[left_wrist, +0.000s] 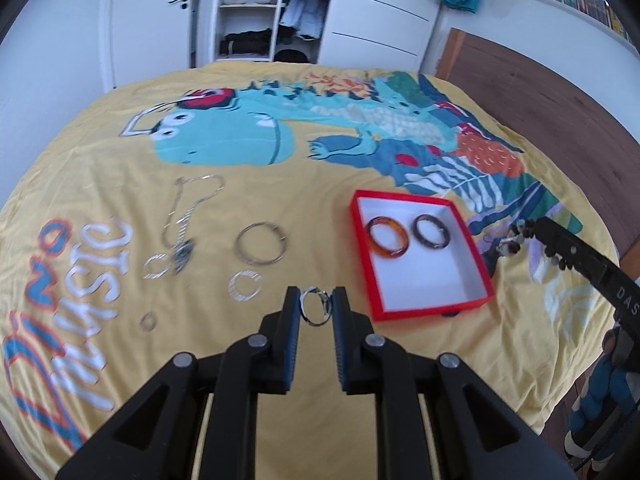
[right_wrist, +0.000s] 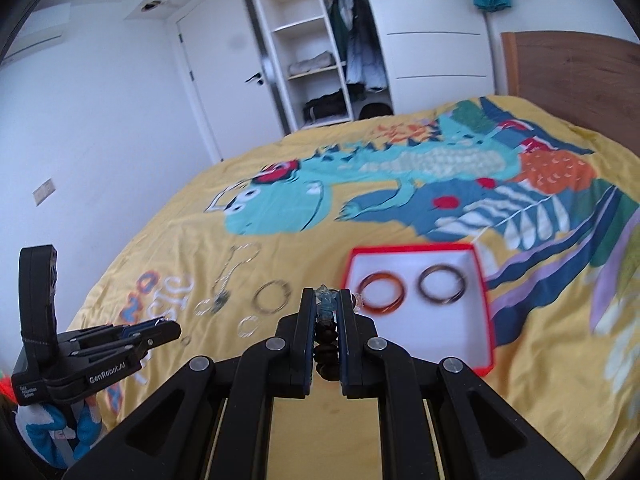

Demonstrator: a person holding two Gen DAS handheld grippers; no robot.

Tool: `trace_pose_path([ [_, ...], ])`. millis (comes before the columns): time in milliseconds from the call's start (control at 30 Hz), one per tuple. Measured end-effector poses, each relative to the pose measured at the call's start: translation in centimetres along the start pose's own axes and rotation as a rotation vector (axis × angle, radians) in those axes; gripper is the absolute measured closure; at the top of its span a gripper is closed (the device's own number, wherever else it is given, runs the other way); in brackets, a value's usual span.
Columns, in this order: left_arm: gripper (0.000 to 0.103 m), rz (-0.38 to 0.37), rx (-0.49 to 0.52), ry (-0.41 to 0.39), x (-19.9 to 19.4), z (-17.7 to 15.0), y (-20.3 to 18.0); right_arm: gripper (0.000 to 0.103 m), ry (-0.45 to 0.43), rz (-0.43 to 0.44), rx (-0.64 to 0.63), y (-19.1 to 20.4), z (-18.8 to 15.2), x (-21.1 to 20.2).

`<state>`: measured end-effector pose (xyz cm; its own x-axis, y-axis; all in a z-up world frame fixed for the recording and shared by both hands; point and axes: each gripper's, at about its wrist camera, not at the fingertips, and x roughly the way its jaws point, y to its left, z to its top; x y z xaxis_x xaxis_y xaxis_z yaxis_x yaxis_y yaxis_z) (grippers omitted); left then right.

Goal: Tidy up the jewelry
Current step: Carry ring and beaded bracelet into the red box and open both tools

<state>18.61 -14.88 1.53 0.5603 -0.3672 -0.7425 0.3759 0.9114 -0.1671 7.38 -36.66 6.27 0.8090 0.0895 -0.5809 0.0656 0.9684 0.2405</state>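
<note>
Jewelry, assorted, laid out on a yellow bedspread [left_wrist: 120,152] printed with a teal dinosaur.

Red shallow cardboard box with white interior [left_wrist: 464,304], right of centre: holds an amber tortoiseshell bangle [left_wrist: 388,238] at its far left and a dark brown bangle [left_wrist: 432,232] just beside it, far right; near half of the box bare.

Loose on the bedspread, left of the box: thin silver chain necklace with a dark pendant [left_wrist: 188,216]; large silver hoop bracelet [left_wrist: 260,244]; two flat silver open rings [left_wrist: 244,286], [left_wrist: 158,267]; one small silver ring [left_wrist: 149,322], nearest.

Left hand-held gripper [left_wrist: 316,308]: jaws narrowed onto a small silver ring with attached loop [left_wrist: 314,307], pinched upright between the blue pads, above the bedspread just left of the box's near corner.

Right hand-held gripper [right_wrist: 325,320]: jaws nearly closed on a beaded bracelet of dark brown and pale blue beads [right_wrist: 325,308], possibly with clear ones, blurred; it hangs at the box's left edge.
</note>
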Motion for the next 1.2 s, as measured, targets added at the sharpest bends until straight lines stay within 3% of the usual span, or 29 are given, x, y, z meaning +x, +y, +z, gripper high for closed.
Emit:
trace_pose_path([
  [233,0.089,-0.045,0.052,0.032,6.0,3.0,-5.0,0.093,0.008,-0.066,0.025,-5.1,1.1,2.9],
  [567,0.088,-0.097,0.1,0.141,14.7,2.5,-10.2,0.093,0.151,-0.122,0.06,-11.0,-2.0,10.0],
  [1033,0.088,-0.076,0.119,0.264,20.5,-0.6,-10.8,0.093,0.272,-0.124,0.03,-13.1,-5.2,14.6],
  [1200,0.088,-0.045,0.133,0.273,21.0,-1.3,-10.5,0.092,0.296,-0.134,0.021,-13.2,-5.7,15.0],
])
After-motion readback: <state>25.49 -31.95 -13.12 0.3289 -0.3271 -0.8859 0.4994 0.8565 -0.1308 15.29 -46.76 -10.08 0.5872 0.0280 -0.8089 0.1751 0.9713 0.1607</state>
